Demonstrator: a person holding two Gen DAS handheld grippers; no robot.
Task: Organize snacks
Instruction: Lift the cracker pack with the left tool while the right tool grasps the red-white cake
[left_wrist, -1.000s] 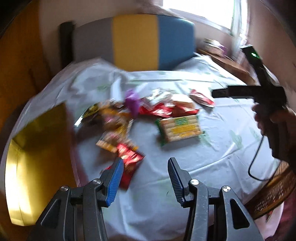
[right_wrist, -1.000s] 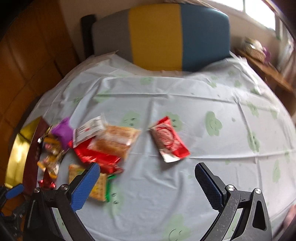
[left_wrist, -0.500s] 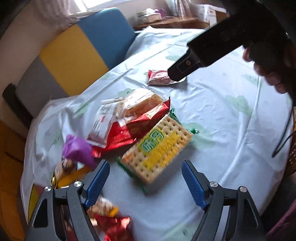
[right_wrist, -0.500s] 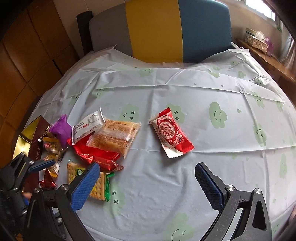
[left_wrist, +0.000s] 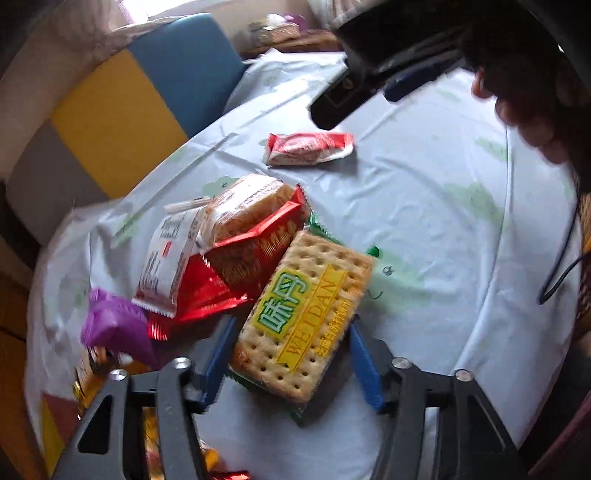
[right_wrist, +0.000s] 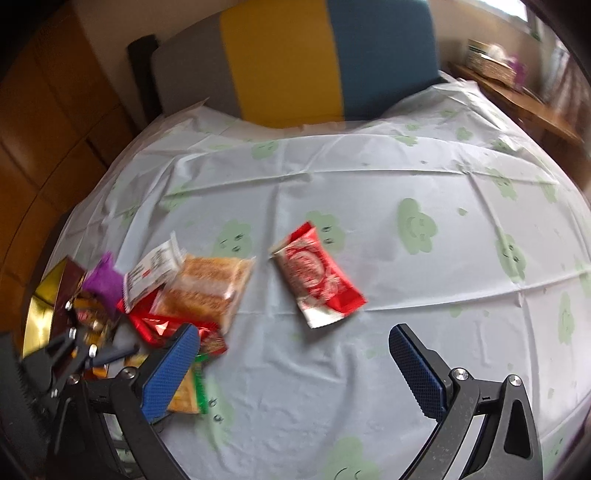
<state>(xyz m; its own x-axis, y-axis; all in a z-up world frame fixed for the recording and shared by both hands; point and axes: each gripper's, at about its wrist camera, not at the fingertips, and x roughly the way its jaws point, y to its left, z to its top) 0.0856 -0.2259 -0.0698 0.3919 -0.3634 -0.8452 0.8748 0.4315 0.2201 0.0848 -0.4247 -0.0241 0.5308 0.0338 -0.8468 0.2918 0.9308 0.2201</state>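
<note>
The left gripper (left_wrist: 291, 354) is closing its blue fingers (left_wrist: 218, 350) around a cracker pack (left_wrist: 303, 314), one finger along each long side; whether the pads already press on it cannot be told. The pack is a clear green-edged wrapper showing pale dotted crackers under a yellow band with green characters. It lies flat on the table (left_wrist: 424, 221), its long axis running from the near left up to the far right. Its far corner is tucked against a red packet (left_wrist: 255, 243) and a clear cake packet (left_wrist: 236, 210), with a purple packet (left_wrist: 114, 325) to the left. A red-and-white packet (right_wrist: 317, 275) lies apart. The right gripper (right_wrist: 295, 365) hangs with its fingers spread wide, holding nothing.
</note>
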